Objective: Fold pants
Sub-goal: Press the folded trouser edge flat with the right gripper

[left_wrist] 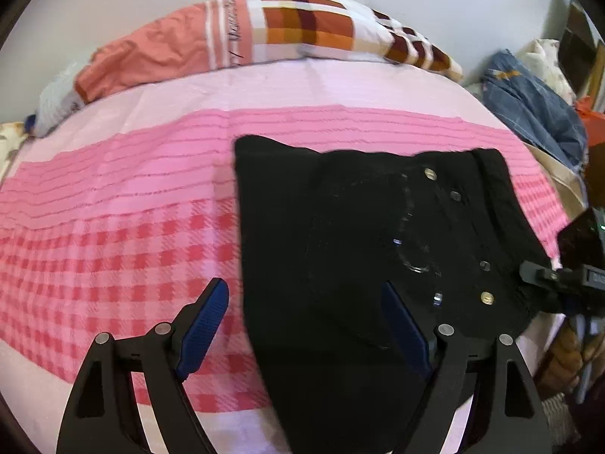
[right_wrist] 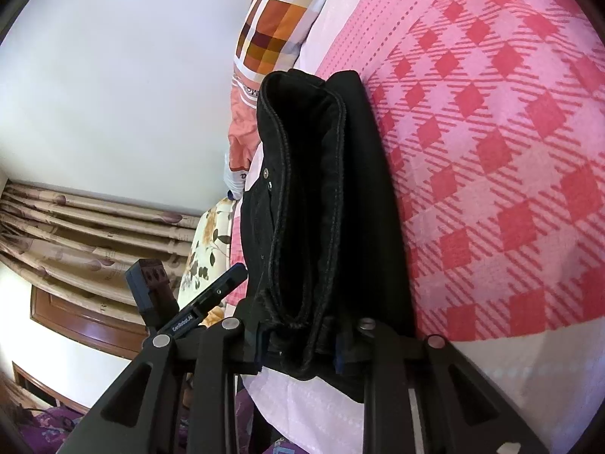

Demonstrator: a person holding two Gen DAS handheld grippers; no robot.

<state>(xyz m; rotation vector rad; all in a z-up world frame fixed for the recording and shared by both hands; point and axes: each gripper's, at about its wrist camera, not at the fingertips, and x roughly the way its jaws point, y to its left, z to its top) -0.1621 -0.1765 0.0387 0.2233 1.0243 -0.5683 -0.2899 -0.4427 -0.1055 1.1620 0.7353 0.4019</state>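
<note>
Black pants (left_wrist: 340, 249) lie folded on the pink checked bed cover (left_wrist: 113, 234), waistband with metal buttons toward the right. My left gripper (left_wrist: 306, 325) is open just above the pants' near left edge, one blue pad over the cover and one over the cloth, holding nothing. My right gripper (right_wrist: 298, 355) is shut on the thick folded stack of the pants (right_wrist: 314, 204) at its end. The right gripper's body also shows at the right edge of the left wrist view (left_wrist: 567, 276).
A patterned pillow or quilt (left_wrist: 264, 34) lies at the far side of the bed by a white wall. A blue garment pile (left_wrist: 529, 106) sits at the right. Curtains (right_wrist: 94, 227) and wooden furniture (right_wrist: 75, 321) stand beyond the bed edge.
</note>
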